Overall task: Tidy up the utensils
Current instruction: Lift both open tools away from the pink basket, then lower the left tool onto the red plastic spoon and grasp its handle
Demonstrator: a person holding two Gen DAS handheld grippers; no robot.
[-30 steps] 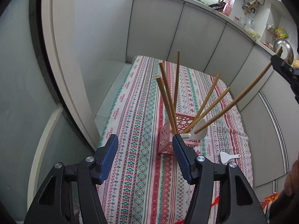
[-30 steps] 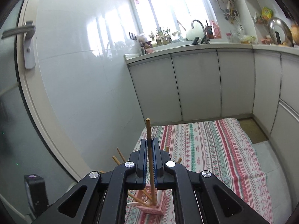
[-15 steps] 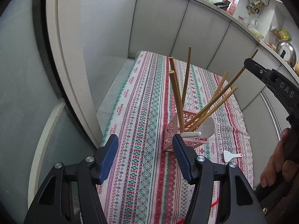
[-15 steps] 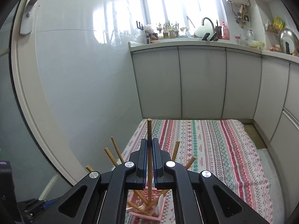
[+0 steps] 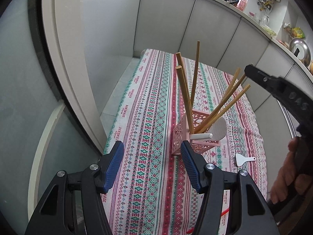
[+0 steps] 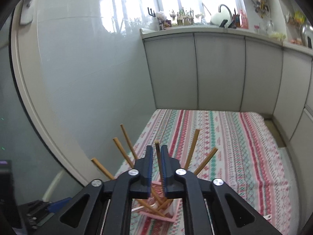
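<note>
The right gripper stands over the pink basket on the worktop, fingers slightly parted around a chopstick being dropped in, so next it needs letting go fully, while the left gripper hangs near, wide open and empty.

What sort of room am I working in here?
Most likely a home kitchen. A faucet stands on the counter over grey cabinets, with a steel pot lid nearby, and a pink utensil basket of chopsticks stands on a patterned tablecloth.
</note>
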